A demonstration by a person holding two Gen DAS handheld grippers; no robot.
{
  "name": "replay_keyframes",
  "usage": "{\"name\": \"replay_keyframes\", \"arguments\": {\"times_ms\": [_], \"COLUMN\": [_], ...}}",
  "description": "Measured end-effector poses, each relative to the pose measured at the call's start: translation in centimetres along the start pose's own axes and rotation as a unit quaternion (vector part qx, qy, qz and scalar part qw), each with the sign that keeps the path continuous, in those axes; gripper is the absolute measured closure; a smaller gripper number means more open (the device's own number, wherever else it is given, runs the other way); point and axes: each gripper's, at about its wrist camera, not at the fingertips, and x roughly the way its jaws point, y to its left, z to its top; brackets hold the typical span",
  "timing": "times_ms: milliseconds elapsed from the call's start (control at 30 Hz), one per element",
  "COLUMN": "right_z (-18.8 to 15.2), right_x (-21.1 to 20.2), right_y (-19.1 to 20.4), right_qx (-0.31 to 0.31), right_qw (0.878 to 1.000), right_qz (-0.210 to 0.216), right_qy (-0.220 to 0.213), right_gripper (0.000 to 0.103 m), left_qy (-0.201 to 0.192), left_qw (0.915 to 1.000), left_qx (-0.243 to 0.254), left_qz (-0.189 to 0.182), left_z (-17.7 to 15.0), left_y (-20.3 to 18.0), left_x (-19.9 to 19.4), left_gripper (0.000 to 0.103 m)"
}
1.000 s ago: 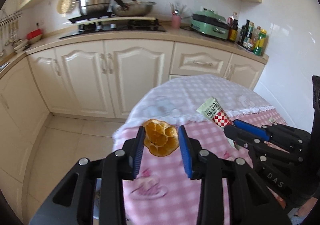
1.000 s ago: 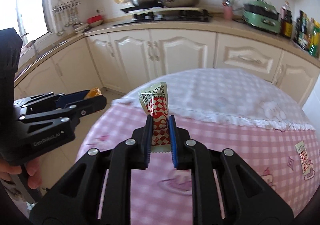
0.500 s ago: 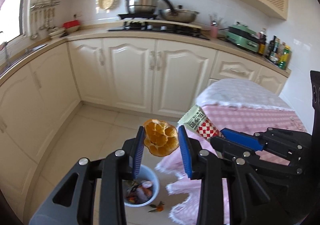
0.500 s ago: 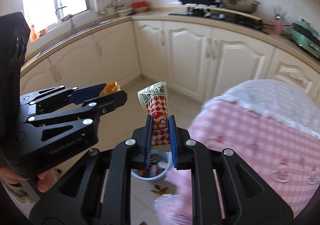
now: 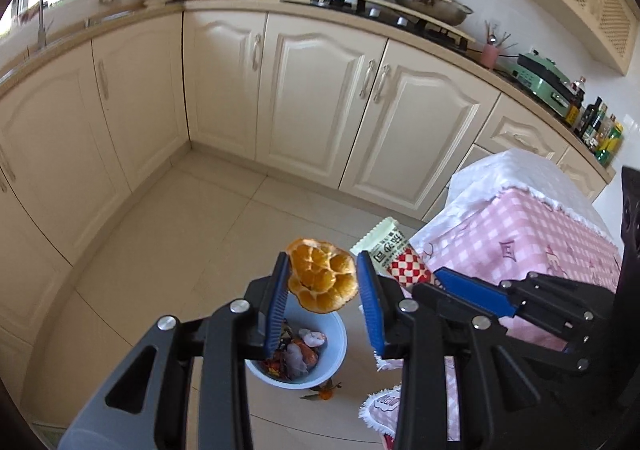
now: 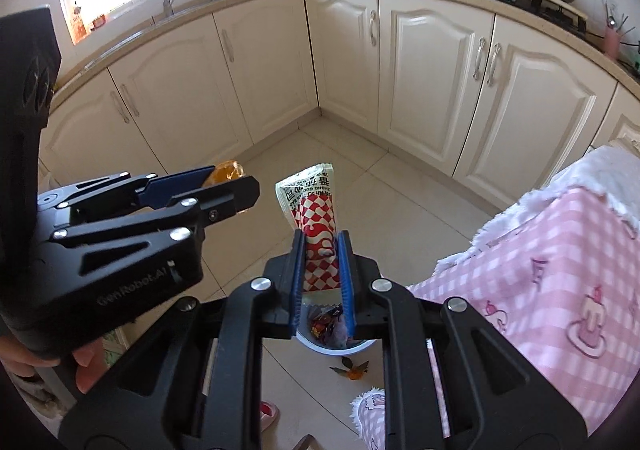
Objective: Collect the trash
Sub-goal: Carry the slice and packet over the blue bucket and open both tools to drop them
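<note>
My left gripper (image 5: pixel 323 270) is shut on an orange peel (image 5: pixel 322 280) and holds it above a light blue trash bin (image 5: pixel 334 362) on the floor. The bin holds several scraps. My right gripper (image 6: pixel 321 246) is shut on a red-and-white checkered snack wrapper (image 6: pixel 316 209), also above the bin (image 6: pixel 340 348). In the left wrist view the wrapper (image 5: pixel 394 254) and right gripper (image 5: pixel 464 286) sit just right of the peel. In the right wrist view the left gripper (image 6: pixel 224 185) with the peel (image 6: pixel 226 171) is at the left.
A table with a pink checkered cloth (image 5: pixel 520 234) stands right of the bin. A small orange scrap (image 5: pixel 324 394) lies on the tile floor beside the bin. Cream cabinets (image 5: pixel 320 105) line the far wall and the left side.
Both grippers have swung left off the table and tilted down, each still holding its item. The bin on the floor now sits under them.
</note>
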Motion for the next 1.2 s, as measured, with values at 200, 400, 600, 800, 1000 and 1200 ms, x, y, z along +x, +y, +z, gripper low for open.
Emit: {"name": "replay_keyframes", "arguments": {"times_ms": [200,400,600,800,1000,1200], "right_z": [0.1,-0.2,-0.4,-0.5,-0.5,0.0], "right_x": [1.9,2.6,2.8,3.3,3.9,5.0], "right_y": [-1.0,-2.0,-2.3,-2.1,-1.4,-1.2], "right_qx": [0.009,0.014,0.021,0.021,0.017,0.033], "right_qw": [1.0,1.0,0.999,0.999,0.999,0.999], "right_qz": [-0.009,-0.011,-0.009,-0.007,0.002,-0.001], "right_qy": [0.014,0.022,0.022,0.029,0.033,0.028], "right_gripper": [0.087,0.087,0.087,0.087,0.087,0.082], "left_qy": [0.023,0.034,0.029,0.033,0.039,0.04], "left_qw": [0.9997,0.9994,0.9995,0.9991,0.9985,0.9981], "left_qx": [-0.008,-0.006,-0.006,-0.007,-0.02,-0.027], "left_qz": [-0.002,0.005,0.013,0.024,0.031,0.039], "left_z": [-0.3,-0.3,-0.4,-0.8,-1.6,-1.8], "left_y": [0.3,0.1,0.0,0.8,2.2,3.0], "left_x": [2.7,4.1,4.1,3.9,3.6,3.3], "left_gripper": [0.068,0.067,0.055,0.055,0.055,0.055]}}
